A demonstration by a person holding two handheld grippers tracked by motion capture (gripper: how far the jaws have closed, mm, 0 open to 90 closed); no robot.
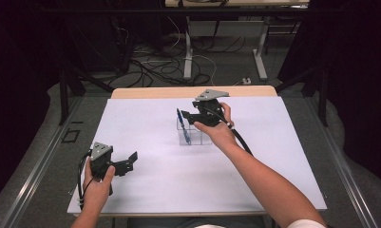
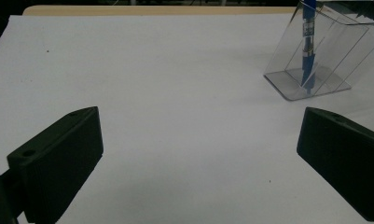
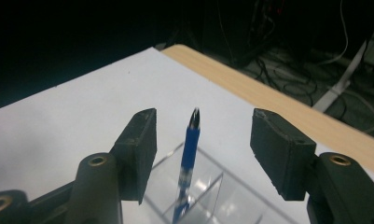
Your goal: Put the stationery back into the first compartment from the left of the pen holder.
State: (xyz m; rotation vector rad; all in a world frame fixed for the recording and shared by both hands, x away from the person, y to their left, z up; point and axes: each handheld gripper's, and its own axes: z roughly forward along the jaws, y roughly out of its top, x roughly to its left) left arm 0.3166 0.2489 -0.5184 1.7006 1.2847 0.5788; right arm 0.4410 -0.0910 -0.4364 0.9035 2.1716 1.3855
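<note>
A blue pen (image 1: 181,124) stands tilted in a clear plastic holder (image 1: 196,138) near the middle of the white table. My right gripper (image 1: 185,116) hovers at the top of the pen. In the right gripper view the pen (image 3: 190,149) rises out of the holder (image 3: 208,186) between the two jaws of this gripper (image 3: 204,119), with a gap on each side, so it is open. My left gripper (image 1: 130,161) rests low at the front left, open and holding nothing. From the left gripper (image 2: 198,126), the holder (image 2: 334,56) and the pen (image 2: 307,51) lie far off to the upper right.
A white sheet (image 1: 178,171) covers the table, and a wooden edge (image 1: 169,91) shows along its far side. Table legs and loose cables (image 1: 178,61) lie on the floor beyond. Dark curtains flank both sides.
</note>
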